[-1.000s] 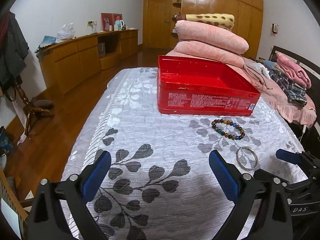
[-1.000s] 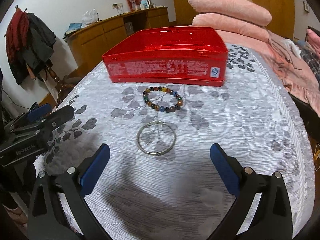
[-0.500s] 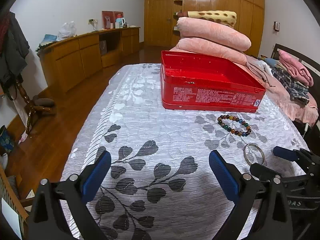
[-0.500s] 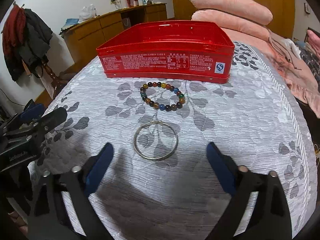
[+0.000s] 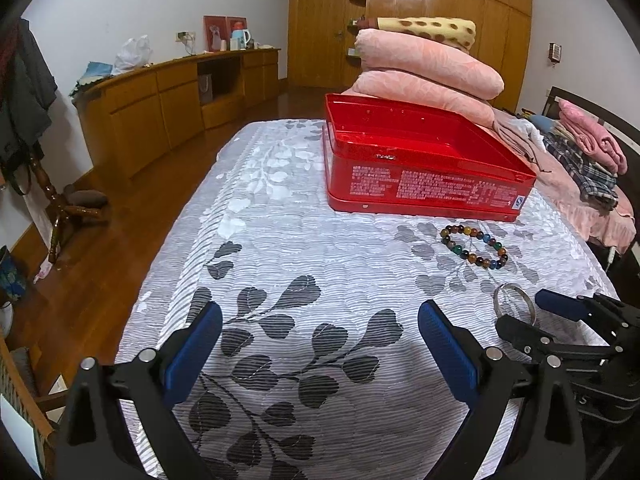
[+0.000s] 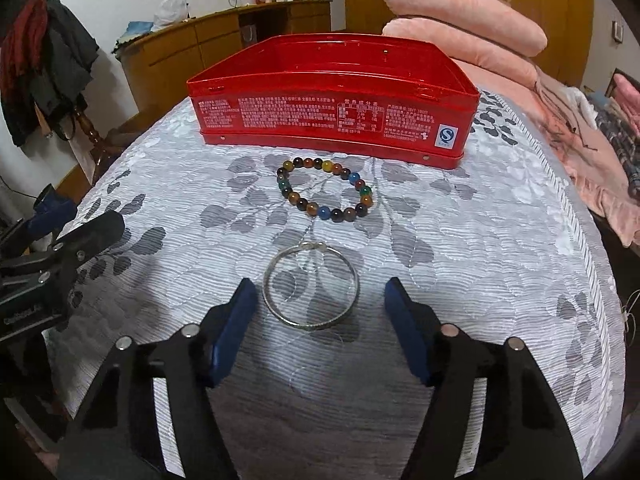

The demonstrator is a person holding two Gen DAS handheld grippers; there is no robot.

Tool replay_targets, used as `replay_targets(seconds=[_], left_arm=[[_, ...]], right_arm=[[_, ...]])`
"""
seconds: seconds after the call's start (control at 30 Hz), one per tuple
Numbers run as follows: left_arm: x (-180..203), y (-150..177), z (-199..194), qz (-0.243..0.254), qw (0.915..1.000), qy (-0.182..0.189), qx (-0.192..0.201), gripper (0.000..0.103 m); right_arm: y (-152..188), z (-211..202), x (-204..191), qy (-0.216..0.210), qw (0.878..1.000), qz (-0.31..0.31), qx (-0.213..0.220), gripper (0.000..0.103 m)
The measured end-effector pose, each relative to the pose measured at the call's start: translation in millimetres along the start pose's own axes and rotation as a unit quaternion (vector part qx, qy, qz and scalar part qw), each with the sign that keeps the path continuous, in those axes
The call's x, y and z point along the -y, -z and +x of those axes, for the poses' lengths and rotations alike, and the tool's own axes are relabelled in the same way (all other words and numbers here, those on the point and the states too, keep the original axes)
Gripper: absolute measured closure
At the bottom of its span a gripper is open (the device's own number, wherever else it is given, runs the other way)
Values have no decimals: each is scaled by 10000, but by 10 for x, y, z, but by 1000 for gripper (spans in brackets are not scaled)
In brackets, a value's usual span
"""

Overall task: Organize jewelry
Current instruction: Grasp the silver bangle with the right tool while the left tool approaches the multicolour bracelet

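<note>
From my left wrist camera, my left gripper [image 5: 320,344] stands wide with only the leaf-print bedspread [image 5: 280,240] between its pads; the silver bangle [image 5: 514,304] lies off to the right, just beside my right gripper [image 5: 532,316], so the right hand is nearer. From the right wrist camera, the right gripper [image 6: 320,320] is closing, pads not yet touching, the bangle [image 6: 311,285] flat between them, straight ahead. Beaded bracelet [image 6: 325,189] and red tin [image 6: 332,120] lie beyond

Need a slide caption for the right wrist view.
Right gripper jaws closing around silver bangle on quilt, beaded bracelet and open red tin beyond.
</note>
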State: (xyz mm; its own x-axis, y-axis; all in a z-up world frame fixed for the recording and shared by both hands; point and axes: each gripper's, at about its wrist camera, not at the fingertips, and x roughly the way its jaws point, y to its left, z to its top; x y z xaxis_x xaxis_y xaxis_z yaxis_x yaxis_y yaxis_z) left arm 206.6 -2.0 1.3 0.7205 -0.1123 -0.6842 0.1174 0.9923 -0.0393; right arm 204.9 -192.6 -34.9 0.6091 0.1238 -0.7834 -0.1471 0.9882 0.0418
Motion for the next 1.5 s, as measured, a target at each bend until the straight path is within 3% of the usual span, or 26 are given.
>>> replay_targets(seconds=[0.1,0.83,1.5], left_arm=[[5,1,0,-6,10000,7,-4,7],[188,-51,72,5,9998,178,-74,7],[734,-350,363,289,9981,516,-173,8]], right_arm=[[2,-6,-11,-69,10000,-51,27,55],[10,-51,107,-164,9998,81,60,56],[-8,-196,711,130,9975,648,269,56]])
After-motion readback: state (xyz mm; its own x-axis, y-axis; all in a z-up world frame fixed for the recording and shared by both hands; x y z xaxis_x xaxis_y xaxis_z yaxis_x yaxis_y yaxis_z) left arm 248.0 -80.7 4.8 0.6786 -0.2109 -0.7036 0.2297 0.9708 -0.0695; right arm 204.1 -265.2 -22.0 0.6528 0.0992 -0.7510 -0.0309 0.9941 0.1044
